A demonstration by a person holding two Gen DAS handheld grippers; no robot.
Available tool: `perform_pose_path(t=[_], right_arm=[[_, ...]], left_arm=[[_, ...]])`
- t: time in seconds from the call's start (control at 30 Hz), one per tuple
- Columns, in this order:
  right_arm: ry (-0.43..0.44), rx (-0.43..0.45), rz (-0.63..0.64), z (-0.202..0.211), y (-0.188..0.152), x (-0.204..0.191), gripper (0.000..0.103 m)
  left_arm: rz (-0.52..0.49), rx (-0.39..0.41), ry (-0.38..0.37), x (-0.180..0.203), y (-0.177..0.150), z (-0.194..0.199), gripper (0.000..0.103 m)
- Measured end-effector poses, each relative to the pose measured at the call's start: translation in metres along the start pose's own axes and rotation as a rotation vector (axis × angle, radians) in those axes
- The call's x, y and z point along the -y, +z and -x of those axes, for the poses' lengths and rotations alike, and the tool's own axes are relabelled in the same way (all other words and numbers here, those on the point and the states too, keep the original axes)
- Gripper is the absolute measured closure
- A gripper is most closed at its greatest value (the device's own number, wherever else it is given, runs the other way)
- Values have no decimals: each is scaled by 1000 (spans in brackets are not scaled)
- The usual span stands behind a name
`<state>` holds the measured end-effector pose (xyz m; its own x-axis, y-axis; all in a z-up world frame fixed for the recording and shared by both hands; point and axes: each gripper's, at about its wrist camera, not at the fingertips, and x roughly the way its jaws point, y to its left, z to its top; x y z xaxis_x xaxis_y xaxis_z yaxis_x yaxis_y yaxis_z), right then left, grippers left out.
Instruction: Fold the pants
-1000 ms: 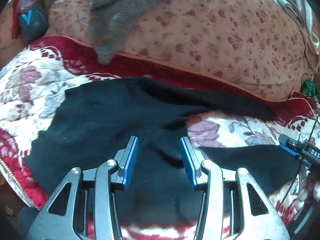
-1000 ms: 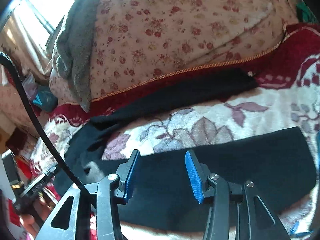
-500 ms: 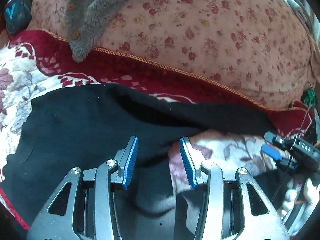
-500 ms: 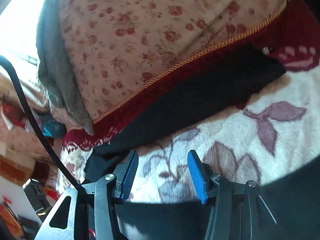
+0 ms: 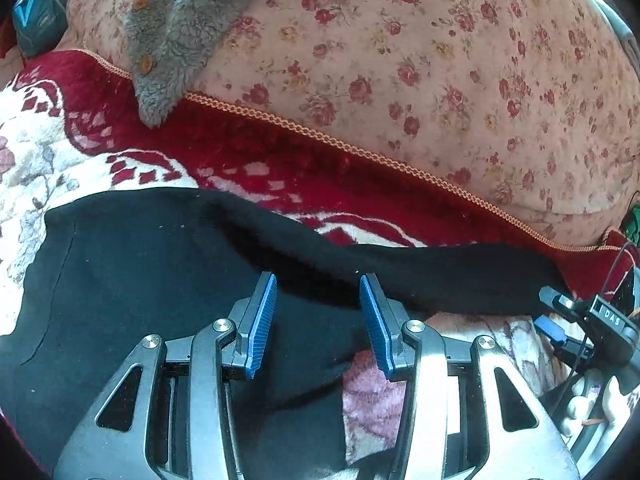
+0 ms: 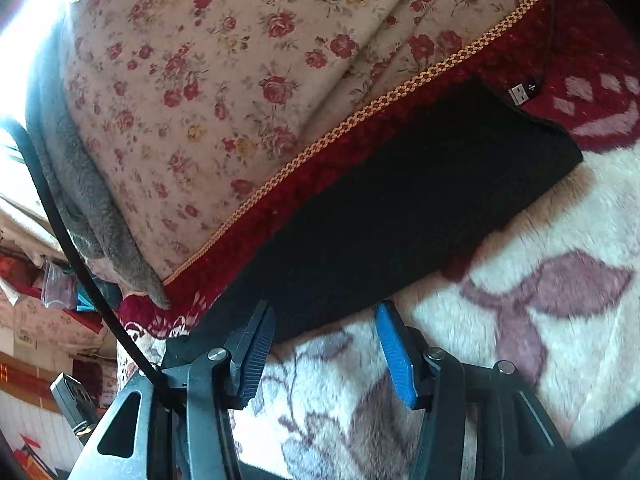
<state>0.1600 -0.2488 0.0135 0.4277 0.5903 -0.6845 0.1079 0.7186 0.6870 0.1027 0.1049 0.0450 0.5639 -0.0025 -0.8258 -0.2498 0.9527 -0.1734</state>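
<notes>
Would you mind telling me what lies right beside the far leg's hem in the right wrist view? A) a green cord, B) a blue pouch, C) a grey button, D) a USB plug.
D: a silver USB plug lies on the red border of the blanket, right at the hem corner of the black pants, beyond the open right gripper.

Black pants [image 5: 132, 264] lie spread flat on a floral blanket [image 6: 560, 240]: the body lies left and near, one leg [image 6: 400, 200] reaching far right along the blanket's red border.
</notes>
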Motion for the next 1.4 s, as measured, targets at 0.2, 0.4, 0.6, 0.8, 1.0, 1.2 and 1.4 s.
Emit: perform_pose_path(t=[0.2, 0.4, 0.6, 0.8, 1.0, 1.2, 1.4], right_arm=[[14, 6, -1, -6, 7, -1, 44], [25, 7, -10, -10, 11, 1, 44], [33, 9, -31, -13, 17, 3, 44], [74, 14, -68, -16, 24, 7, 44], [79, 62, -7, -16, 24, 4, 65], [112, 84, 17, -10, 25, 2, 74], [119, 87, 18, -8, 27, -1, 74]], left_arm=[[9, -7, -8, 1, 5, -8, 60], [38, -24, -33, 0, 11, -16, 60], [65, -34, -47, 1, 20, -23, 60], [95, -54, -72, 2, 28, -30, 60], [155, -96, -92, -3, 34, -41, 60], [220, -145, -139, -15, 29, -36, 60], [270, -148, -146, -22, 23, -33, 60]])
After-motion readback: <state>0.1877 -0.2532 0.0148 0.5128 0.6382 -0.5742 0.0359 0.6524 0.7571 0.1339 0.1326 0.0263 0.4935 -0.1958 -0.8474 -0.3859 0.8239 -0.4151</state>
